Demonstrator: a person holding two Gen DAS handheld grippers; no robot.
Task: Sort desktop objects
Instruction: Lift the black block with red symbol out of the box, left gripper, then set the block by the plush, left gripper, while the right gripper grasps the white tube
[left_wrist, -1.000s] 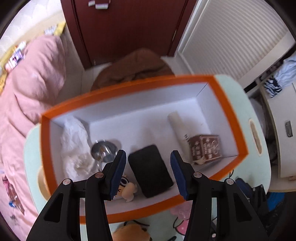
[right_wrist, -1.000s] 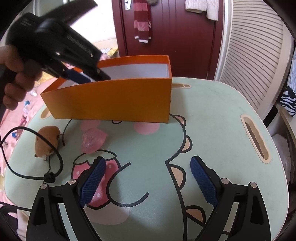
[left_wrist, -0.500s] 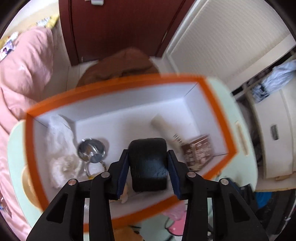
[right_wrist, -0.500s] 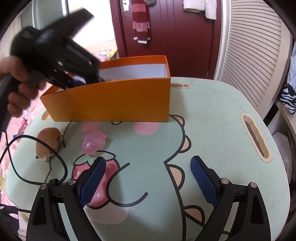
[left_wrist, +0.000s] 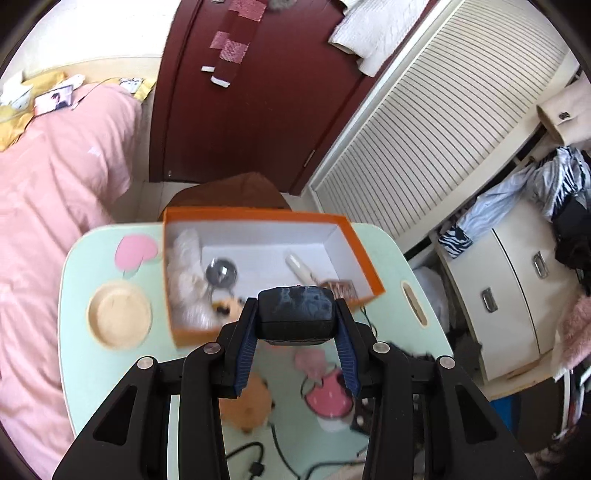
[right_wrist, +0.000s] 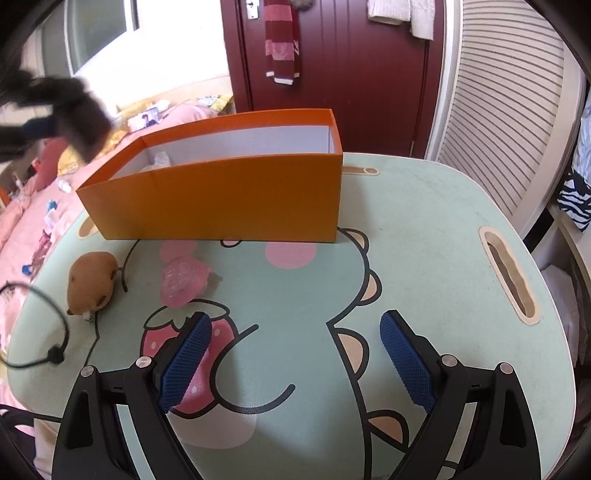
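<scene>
Black pouch is clamped between the blue pads of our left tongs, up in the air above the near edge of the orange box. The jaws have just been closing and now the pads press on both sides of the pouch.

Inside the box we see a crumpled white bag at the left end, a shiny metal disc beside it, a white tube lying slantwise, and a small brown carton in the near right corner. Something small and yellowish sits by the disc, too blurred to tell what.

Our right tongs hang over the mint-green bench with jaws wide apart and nothing between them. On the bench in front of the box lie a brown hamster plush and, just beside it, a clear pink thing. A black cable loops near the plush at the left edge. The left tongs show as a dark blur at upper left in the right wrist view.
</scene>
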